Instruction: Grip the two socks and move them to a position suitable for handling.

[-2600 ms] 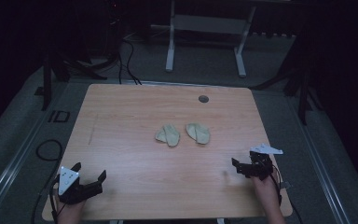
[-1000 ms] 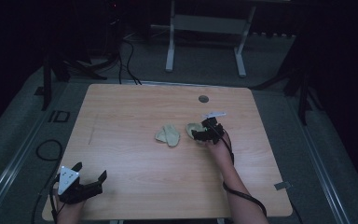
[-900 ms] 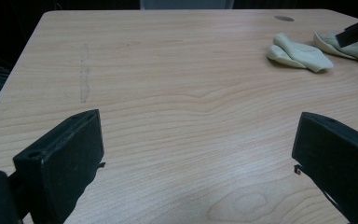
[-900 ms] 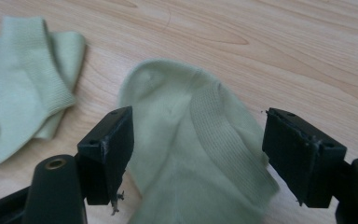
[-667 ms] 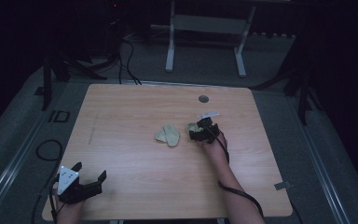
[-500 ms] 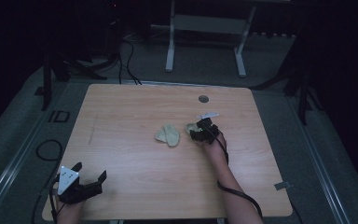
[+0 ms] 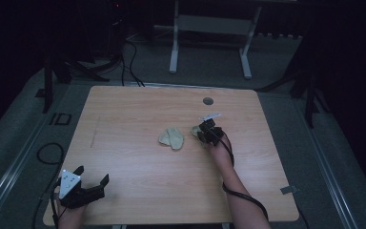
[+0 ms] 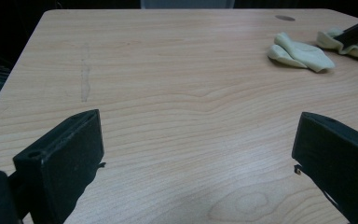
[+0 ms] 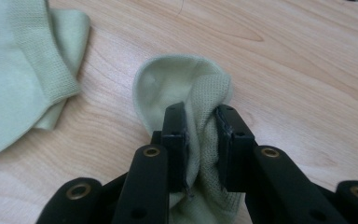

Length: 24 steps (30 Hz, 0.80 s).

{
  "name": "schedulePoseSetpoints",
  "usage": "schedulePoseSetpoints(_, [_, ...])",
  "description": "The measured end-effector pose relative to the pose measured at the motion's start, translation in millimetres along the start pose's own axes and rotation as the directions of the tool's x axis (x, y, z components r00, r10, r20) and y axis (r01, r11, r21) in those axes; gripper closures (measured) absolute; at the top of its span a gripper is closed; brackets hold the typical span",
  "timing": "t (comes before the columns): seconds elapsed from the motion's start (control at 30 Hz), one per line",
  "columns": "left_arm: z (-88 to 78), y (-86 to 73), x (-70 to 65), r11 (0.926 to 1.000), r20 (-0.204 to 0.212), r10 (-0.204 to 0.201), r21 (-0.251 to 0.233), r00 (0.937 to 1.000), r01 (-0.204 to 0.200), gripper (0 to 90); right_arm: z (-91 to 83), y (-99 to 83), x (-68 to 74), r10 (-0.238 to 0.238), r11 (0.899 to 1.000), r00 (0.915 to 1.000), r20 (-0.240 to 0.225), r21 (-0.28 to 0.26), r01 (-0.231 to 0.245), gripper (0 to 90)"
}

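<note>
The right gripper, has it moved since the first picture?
Yes. The right gripper went from the table's near right edge to its middle, where its jaws have just been closing on the right sock.

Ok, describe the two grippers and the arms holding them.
Both grippers are black, each with two flat, blocky jaws. The left gripper carries a grey three-cornered plate with small dots on top; the right gripper has a similar pale plate. Brass-coloured rivets sit at the right gripper's jaw joints. A black cable trails along the right forearm. The forearms look bare.
</note>
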<state>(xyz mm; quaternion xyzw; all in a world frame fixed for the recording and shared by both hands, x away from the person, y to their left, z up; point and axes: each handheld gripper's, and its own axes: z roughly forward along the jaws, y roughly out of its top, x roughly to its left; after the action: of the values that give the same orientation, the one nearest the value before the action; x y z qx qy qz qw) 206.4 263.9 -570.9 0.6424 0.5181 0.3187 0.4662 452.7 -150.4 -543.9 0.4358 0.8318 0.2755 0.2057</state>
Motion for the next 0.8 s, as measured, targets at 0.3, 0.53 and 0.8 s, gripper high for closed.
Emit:
schedulePoseSetpoints(0.3, [0.4, 0.4, -1.6, 1.0, 0.003, 0.007, 0.0, 1.0, -0.007, 2.2, -31.8, 2.7, 2.7, -0.051, 0.998, 0.9985, -0.02, -0.026, 0.051, 75.6])
schedulePoseSetpoints(0.53, [1.0, 0.2, -1.0, 1.0, -0.003, 0.003, 0.002, 1.0, -0.003, 2.2, -56.6, -4.1, 10.4, -0.086, 0.995, 0.9957, -0.034, -0.049, 0.084, 75.7])
schedulePoseSetpoints(0.8, [1.9, 0.6, -3.1, 0.9999, -0.001, 0.011, 0.005, 0.9999, -0.011, 2.2, -94.6, -15.3, 36.2, -0.164, 0.982, 0.983, -0.083, -0.106, 0.155, 75.7])
